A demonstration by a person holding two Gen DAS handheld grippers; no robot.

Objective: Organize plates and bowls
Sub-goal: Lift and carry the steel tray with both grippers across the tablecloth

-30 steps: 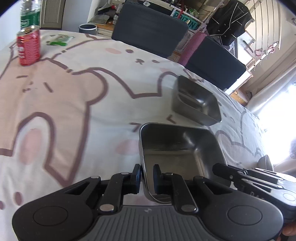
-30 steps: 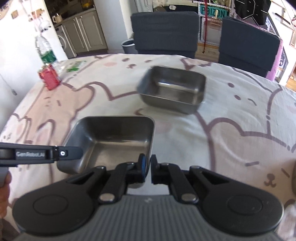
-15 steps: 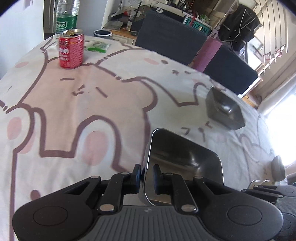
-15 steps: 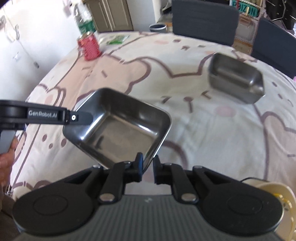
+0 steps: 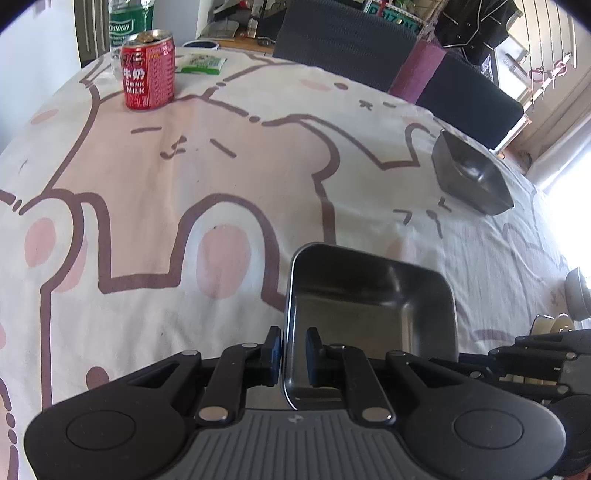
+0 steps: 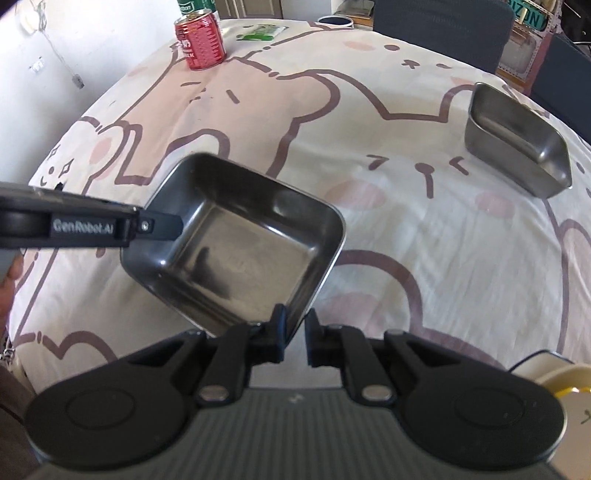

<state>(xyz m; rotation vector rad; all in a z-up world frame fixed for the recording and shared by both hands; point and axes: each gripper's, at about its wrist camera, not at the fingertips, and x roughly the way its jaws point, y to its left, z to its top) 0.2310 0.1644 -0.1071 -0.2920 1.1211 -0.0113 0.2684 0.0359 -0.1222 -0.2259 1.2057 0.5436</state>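
Observation:
A square steel bowl (image 5: 369, 306) is held between both grippers above the tablecloth. My left gripper (image 5: 294, 354) is shut on its near-left rim. My right gripper (image 6: 294, 336) is shut on its opposite rim, and the bowl (image 6: 236, 254) tilts in that view. The left gripper's finger (image 6: 159, 226) shows clamped on the bowl's far-left rim in the right wrist view. A second steel bowl (image 5: 469, 173) sits on the table at the far right; it also shows in the right wrist view (image 6: 517, 147).
A red drink can (image 5: 148, 70) and a green-labelled bottle (image 5: 127, 22) stand at the far left, with a green packet (image 5: 199, 63) nearby. Dark chairs (image 5: 343, 37) line the far edge. A pale yellow dish (image 6: 557, 376) sits near right.
Both grippers have carried the square bowl up off the cloth and leftward toward the can side. The second bowl now lies farther to the right.

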